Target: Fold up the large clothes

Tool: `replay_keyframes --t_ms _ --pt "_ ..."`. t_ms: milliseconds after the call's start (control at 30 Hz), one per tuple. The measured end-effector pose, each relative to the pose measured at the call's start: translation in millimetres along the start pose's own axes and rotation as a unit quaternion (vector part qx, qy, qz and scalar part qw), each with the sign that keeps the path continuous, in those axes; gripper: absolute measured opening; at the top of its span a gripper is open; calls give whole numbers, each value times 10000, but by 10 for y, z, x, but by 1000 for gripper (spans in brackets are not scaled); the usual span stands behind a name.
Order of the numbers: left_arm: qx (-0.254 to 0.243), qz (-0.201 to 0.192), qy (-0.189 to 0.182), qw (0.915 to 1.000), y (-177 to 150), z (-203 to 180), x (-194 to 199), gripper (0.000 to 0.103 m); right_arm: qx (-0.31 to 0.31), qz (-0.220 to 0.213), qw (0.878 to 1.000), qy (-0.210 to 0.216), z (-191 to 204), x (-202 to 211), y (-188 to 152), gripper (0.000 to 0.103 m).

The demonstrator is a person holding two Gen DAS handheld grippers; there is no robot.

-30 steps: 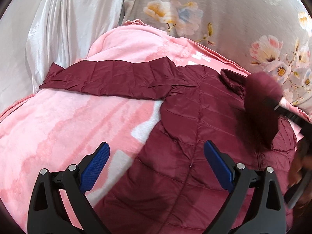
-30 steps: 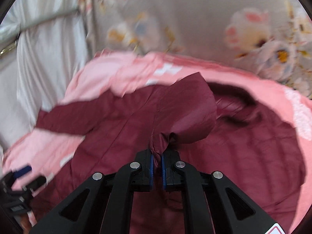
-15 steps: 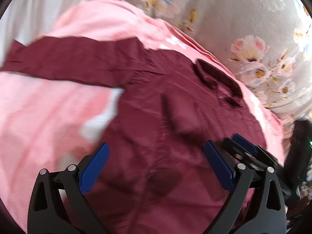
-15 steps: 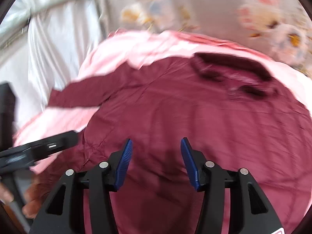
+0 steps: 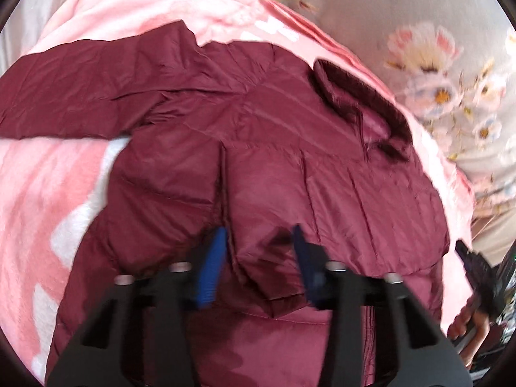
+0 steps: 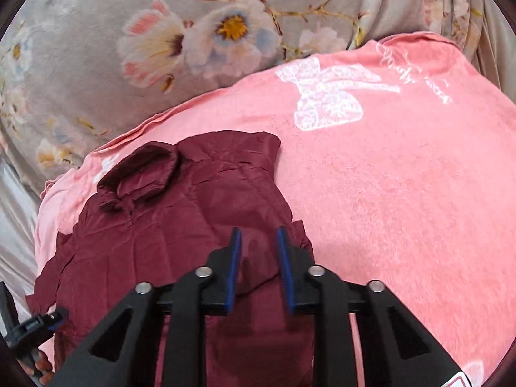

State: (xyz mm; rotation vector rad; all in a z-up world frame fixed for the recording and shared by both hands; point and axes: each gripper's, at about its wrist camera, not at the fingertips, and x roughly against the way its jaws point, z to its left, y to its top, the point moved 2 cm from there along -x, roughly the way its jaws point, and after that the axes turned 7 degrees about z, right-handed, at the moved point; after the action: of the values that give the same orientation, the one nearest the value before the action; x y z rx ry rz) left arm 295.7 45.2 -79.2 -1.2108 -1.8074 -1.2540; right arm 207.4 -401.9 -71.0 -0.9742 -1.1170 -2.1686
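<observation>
Left wrist view is showing my left gripper [image 5: 258, 258] hanging over the near half of the maroon puffer jacket [image 5: 290, 148], which is lying spread on the pink blanket [image 5: 48, 193]. Its jaws have just been closing and are now standing partly apart, straddling a raised pleat of the quilted front; whether the blue pads [image 5: 211, 267] are already pinching that pleat I cannot tell, since the picture is blurring there.

Through the right wrist view, my right gripper [image 6: 258, 258] is hovering above the jacket's right edge, close to where maroon cloth is giving way to bare blanket. Those jaws have also just been closing and are standing a little apart with fabric lying under the gap, though nothing is looking clamped.

Both jaws are sitting at the hem end. The jacket's long axis is running from me toward the far side, collar [image 5: 361, 96] pointing away at the floral sheet [image 6: 161, 48]. One sleeve [image 5: 80, 90] is stretching out far to the left, so my left hand is the nearer one for bringing it in, I judge.
</observation>
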Motion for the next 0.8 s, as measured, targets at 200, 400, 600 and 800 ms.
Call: replay_keyframes --t_ms 200,400,600,800 --pt "-203 -45 486 9986 -43 1 -81 8 211 148 9984 -501 -32 -370 49 0" --pt "-531 -165 724 9958 -127 -46 -136 10 73 256 9973 -682 -289 -469 -14 0" --pt "-670 -724 776 9921 11 -274 174 32 221 -223 9961 -827 -16 -144 184 0" --pt "-558 -744 563 9941 273 -575 143 36 587 -449 9959 -526 430 -261 686 0"
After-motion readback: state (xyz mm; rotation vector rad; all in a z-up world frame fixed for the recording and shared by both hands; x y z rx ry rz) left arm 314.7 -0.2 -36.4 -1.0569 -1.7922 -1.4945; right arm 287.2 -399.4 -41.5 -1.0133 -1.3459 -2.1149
